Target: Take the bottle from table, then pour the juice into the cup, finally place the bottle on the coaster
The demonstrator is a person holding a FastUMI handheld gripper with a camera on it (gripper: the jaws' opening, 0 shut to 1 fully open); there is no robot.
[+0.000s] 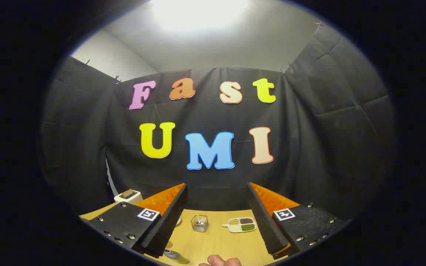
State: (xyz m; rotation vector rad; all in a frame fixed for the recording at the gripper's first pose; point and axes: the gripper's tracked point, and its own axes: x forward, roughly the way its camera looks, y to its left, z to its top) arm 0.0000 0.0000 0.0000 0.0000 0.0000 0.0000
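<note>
1. Between the two fingers of your tool [216,218], the wooden surface [216,240] shows; the fingers stand wide apart with nothing between them that they touch.
2. The tool sits well above the surface and looks level toward the booth wall [213,177].
3. The bottle [176,255] lies low and near, just inside the left finger [165,221] and below its tip. It looks tipped over or strongly tilted, cap end toward the left finger. You cannot tell from here whether it rests flat on the surface.
4. A clear glass cup [199,223] stands upright on the surface, beyond the bottle, between the fingers and nearer the left one. Something small and dark sits in its bottom; too small to identify.
5. A divided tray [241,224] lies to the right of the cup, near the right finger [263,221]. Its compartments hold tan, dark brown and green contents.
6. A round pale edge [178,221] peeks out beside the left finger, left of the cup; mostly hidden, so you cannot tell what it is.
7. A white box with a brown block on top [128,196] stands at the far left of the surface, beyond the left finger.
8. A person's fingertip or knuckle [221,261] shows at the near edge, just right of the bottle, apart from both fingers.
</note>
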